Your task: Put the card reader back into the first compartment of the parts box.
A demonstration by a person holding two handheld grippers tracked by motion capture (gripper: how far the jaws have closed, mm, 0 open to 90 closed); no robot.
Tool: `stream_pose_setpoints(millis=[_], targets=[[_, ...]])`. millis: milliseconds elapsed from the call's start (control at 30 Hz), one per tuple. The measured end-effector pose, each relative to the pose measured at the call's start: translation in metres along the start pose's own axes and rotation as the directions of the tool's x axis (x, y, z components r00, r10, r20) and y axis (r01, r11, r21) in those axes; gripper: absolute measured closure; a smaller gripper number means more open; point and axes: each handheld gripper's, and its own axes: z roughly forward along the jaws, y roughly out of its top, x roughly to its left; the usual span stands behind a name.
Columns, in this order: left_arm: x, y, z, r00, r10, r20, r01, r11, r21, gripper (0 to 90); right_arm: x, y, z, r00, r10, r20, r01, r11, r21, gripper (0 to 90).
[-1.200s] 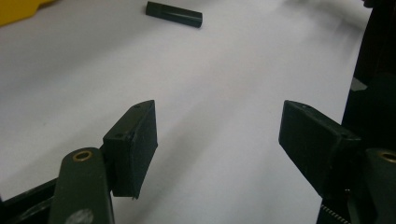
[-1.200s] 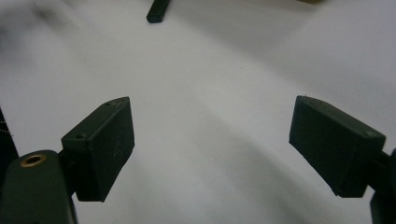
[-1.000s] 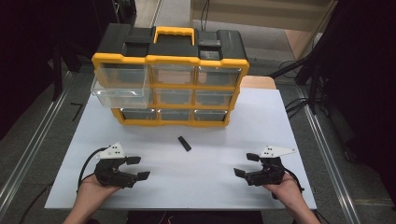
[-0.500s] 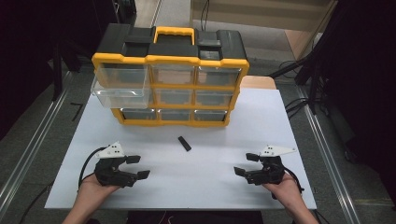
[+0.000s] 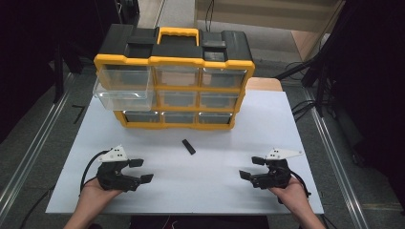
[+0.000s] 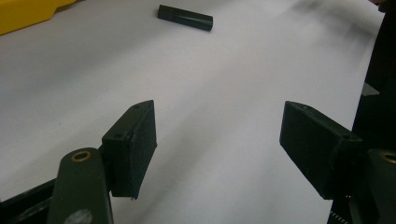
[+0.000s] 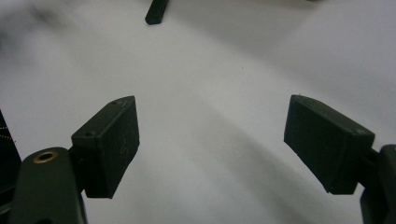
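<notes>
A small black bar (image 5: 188, 146) (image 6: 185, 17) (image 7: 156, 11) lies flat on the white tabletop (image 5: 205, 191), in front of a yellow and black drawer organizer (image 5: 174, 61). My left gripper (image 5: 142, 170) (image 6: 219, 135) rests at the near left in a hand, open, jaws pointing right toward the middle. At the near right, my right gripper (image 5: 249, 168) (image 7: 210, 140) is held open with jaws pointing left; they have just closed a little and nothing is between them. Both grippers sit well short of the bar.
The organizer has several clear drawers; its middle-left drawer (image 5: 125, 93) is pulled out over the table. Metal rails (image 5: 33, 143) run along both sides of the table. A wooden stand (image 5: 262, 83) sits behind the organizer at right.
</notes>
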Motion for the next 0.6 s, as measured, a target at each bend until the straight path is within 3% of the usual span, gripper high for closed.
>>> stream_pose_setpoints(millis=[600], targets=[[-0.0003,-0.0005,0.0008,0.9999,0.005,-0.011,-0.005,0.9999,-0.01,26.8,0.0027,0.001,0.0033,0.9997,0.007,-0.022,-0.007,1.0,0.004,16.3]])
